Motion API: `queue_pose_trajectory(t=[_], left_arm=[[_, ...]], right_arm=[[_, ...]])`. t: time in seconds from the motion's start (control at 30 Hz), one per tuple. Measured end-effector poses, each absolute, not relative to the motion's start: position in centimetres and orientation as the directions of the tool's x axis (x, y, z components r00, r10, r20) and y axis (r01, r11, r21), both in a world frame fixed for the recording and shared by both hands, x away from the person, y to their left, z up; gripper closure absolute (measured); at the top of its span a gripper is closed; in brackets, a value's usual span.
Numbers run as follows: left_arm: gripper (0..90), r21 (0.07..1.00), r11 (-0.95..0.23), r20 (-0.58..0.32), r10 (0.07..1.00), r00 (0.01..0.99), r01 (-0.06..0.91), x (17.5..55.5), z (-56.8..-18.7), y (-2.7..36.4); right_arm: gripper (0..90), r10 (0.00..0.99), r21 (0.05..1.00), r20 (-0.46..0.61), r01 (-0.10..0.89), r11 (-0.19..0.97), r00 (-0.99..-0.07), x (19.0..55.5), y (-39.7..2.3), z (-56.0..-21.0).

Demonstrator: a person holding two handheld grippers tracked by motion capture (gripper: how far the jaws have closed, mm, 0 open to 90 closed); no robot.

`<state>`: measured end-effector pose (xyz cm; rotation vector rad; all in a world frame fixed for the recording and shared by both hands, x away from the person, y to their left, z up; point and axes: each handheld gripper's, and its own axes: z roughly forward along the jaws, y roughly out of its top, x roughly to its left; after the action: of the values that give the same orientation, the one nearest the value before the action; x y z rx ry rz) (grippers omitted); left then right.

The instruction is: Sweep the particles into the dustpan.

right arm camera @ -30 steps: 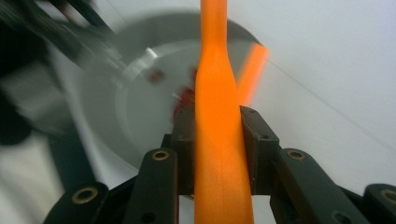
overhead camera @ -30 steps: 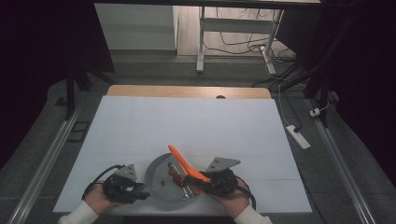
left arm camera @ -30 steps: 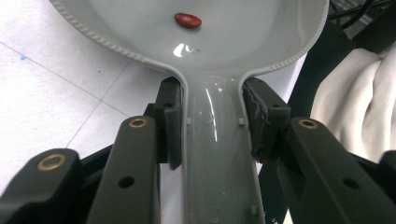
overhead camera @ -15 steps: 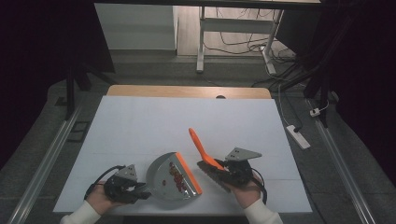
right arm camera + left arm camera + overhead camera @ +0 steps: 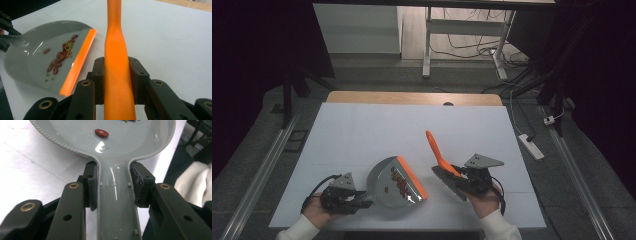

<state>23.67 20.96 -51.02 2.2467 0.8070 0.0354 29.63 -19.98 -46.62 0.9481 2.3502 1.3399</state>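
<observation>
Your L gripper (image 5: 357, 199) fingers clamp dustpan (image 5: 394, 182) handle, beans (image 5: 399, 181) inside, R gripper (image 5: 462, 179) fingers clamp orange brush (image 5: 438, 152) handle, well apart on surface (image 5: 362, 130).

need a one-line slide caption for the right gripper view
Right hand-held gripper clamps the orange brush handle; beside it, a grey dustpan holds swept-up beans.

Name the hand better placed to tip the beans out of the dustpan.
Left. The left gripper clamps the dustpan handle, beans inside; the right gripper is busy gripping the orange brush.
</observation>
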Motion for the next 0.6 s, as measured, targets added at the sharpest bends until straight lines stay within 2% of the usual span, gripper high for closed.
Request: queue_pose_trajectory(t=[0.6], left_arm=[[61.6, 0.693, -0.428, -0.215, 0.645, 0.733, 0.58, 23.83, -50.54, 21.93]], right_arm=[[69.8, 0.67, 0.841, 0.059, 0.398, 0.365, -0.74, 29.93, -20.97, -46.27]])
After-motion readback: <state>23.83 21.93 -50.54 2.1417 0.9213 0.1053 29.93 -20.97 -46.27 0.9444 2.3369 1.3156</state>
